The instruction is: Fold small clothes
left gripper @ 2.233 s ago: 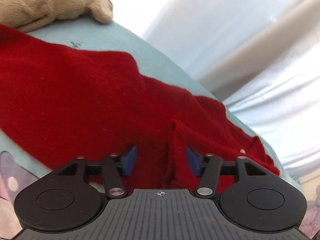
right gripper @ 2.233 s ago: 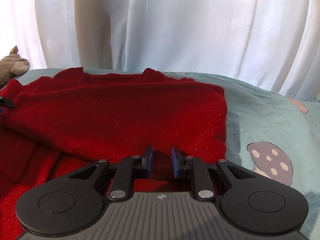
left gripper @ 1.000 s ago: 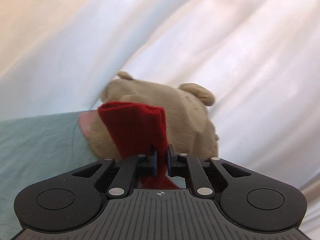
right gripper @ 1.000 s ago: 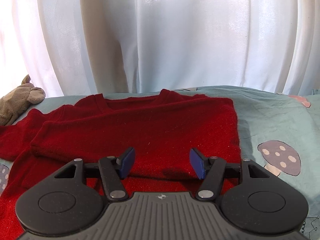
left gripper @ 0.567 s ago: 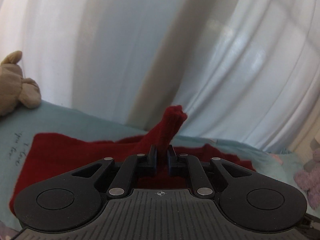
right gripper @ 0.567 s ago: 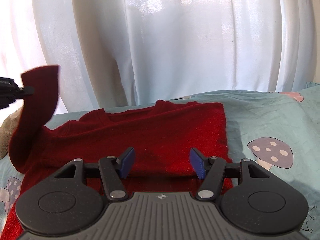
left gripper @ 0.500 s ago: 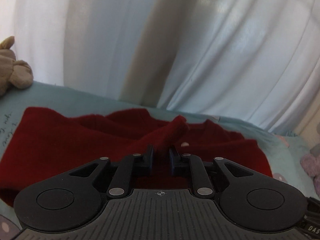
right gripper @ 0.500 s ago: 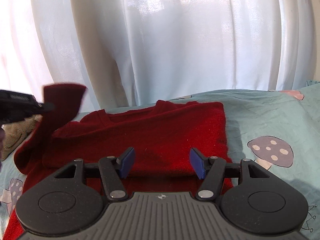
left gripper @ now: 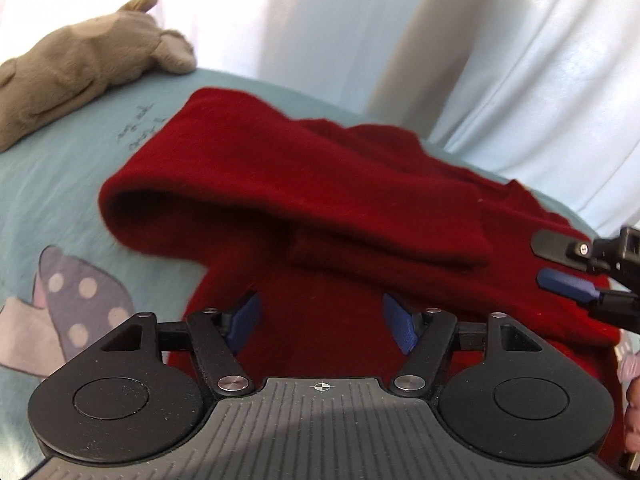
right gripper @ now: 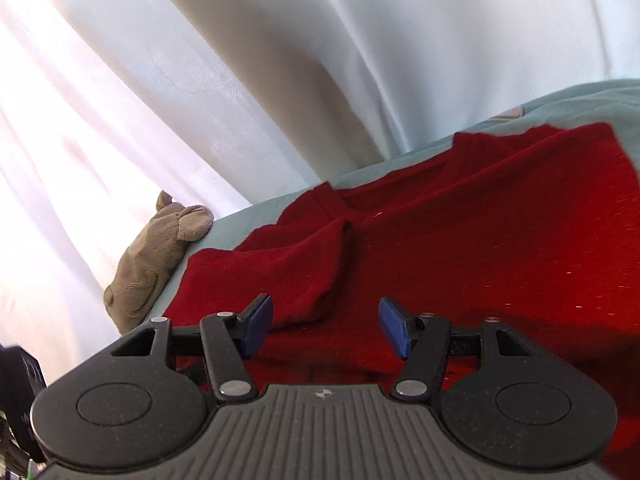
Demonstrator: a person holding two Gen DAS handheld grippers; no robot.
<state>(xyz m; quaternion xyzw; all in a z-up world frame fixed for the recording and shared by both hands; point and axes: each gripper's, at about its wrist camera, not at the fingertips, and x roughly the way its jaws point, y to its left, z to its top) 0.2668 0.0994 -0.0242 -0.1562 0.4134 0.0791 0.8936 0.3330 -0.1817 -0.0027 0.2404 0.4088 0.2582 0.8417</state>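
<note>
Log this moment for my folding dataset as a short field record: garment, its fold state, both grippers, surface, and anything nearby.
garment: red sweater, lying on the bed
fold state: left sleeve laid across the body; further folds not yet done
left gripper: jaws have just been opening, nothing between the pads, above the sweater
right gripper: open, empty, above the sweater
surface: teal bedsheet with mushroom prints
nearby: grey-brown plush toy beside the sweater; white curtain behind

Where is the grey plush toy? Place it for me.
The grey plush toy lies on the teal bedsheet against the white curtain, upper left in the left wrist view, just beyond the red sweater.
</note>
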